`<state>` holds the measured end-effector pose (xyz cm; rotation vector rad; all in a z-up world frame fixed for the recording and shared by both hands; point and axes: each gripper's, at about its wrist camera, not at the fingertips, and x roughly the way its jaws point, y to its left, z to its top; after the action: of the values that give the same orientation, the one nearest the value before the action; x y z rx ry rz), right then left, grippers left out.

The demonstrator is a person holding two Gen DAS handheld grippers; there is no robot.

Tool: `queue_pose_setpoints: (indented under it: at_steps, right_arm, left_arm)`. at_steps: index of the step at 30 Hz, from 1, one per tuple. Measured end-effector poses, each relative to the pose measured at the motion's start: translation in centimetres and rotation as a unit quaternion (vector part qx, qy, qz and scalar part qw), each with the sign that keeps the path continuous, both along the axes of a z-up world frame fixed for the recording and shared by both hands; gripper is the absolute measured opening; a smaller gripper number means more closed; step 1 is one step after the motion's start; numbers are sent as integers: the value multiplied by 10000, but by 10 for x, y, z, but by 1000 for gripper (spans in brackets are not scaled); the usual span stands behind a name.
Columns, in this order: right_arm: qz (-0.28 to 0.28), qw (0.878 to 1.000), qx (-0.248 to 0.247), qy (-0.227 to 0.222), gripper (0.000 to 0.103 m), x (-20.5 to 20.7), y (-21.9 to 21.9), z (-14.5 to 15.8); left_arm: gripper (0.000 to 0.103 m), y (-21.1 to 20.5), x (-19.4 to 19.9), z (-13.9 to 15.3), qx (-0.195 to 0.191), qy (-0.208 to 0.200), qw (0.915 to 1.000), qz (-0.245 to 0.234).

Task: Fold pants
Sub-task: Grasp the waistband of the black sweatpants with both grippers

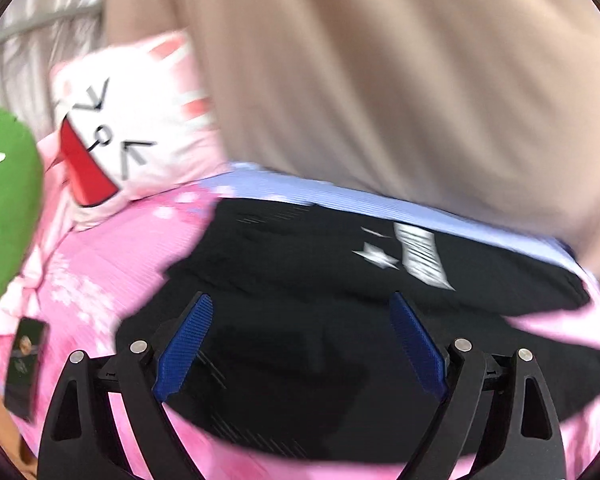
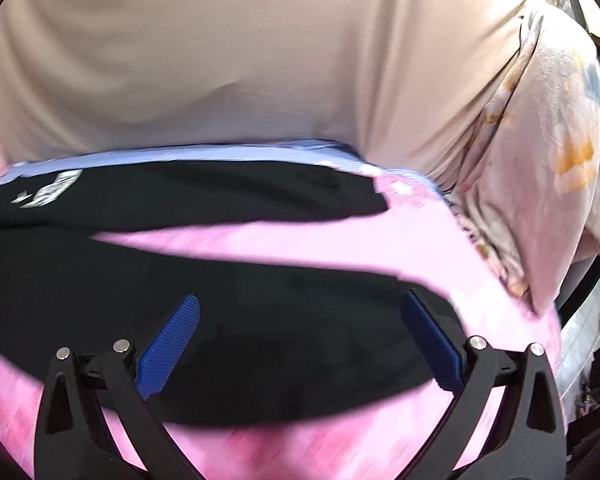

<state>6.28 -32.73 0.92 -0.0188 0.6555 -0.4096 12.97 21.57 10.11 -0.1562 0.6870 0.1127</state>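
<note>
Black pants with a white printed logo lie spread on a pink floral bedsheet. In the right wrist view the two legs fork apart, with pink sheet between them. My left gripper is open and empty, its blue pads held just above the upper part of the pants. My right gripper is open and empty above the nearer leg. Both views are blurred by motion.
A beige duvet is piled behind the pants. A white and pink cat-face pillow and a green plush lie at the left. A dark phone rests on the sheet. A floral blanket hangs at right.
</note>
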Motion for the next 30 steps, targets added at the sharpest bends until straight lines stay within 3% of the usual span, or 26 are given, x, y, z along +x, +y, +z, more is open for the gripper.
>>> queue_pose_setpoints:
  at_steps: [4, 7, 10, 15, 19, 20, 21, 22, 23, 24, 25, 26, 27, 30]
  right_arm:
    - [-146, 9993, 246, 251, 98, 57, -51, 2]
    - [-355, 9970, 544, 410, 98, 98, -86, -1]
    - [-550, 9922, 972, 556, 98, 136, -121, -7]
    - [-803, 9832, 1435, 794, 98, 189, -166, -26]
    - [-973, 9777, 1566, 1004, 98, 224, -186, -43]
    - [-987, 9763, 1618, 1047, 98, 231, -190, -48]
    - [-960, 9747, 1719, 1054, 98, 239, -199, -55]
    - [-812, 9744, 1852, 982, 94, 243, -200, -60]
    - [-645, 9753, 1921, 880, 87, 245, -199, -62]
    - [-459, 9789, 1846, 742, 70, 245, -195, -60]
    - [-256, 9799, 1867, 653, 42, 244, -191, -58]
    - [-160, 9796, 1916, 590, 32, 242, -188, -55]
    - [-92, 9785, 1988, 537, 22, 238, -184, -49]
    - [53, 9848, 1719, 257, 18, 214, -168, -19]
  left_arm:
    - [88, 69, 89, -12, -610, 582, 9938, 723]
    - [88, 95, 147, -29, -946, 874, 9884, 810]
    - [88, 106, 198, -53, -792, 1158, 9829, 1192]
    - [88, 106, 263, -110, -638, 1988, 9715, 1123]
    - [90, 99, 278, -124, -277, 1977, 9723, 1217]
    - [85, 98, 279, -123, -233, 1954, 9728, 1221]
    - [72, 96, 279, -121, -150, 1919, 9737, 1216]
    - [64, 96, 279, -120, -83, 1901, 9741, 1225]
    - [41, 96, 278, -117, -1, 1894, 9740, 1241]
    - [25, 97, 275, -113, 65, 1890, 9736, 1280]
    - [19, 100, 271, -108, -22, 1842, 9752, 1227]
    - [8, 100, 266, -100, -74, 1780, 9764, 1218]
    - [8, 102, 260, -92, -74, 1700, 9774, 1251]
    - [7, 103, 228, -58, -324, 1286, 9854, 1065]
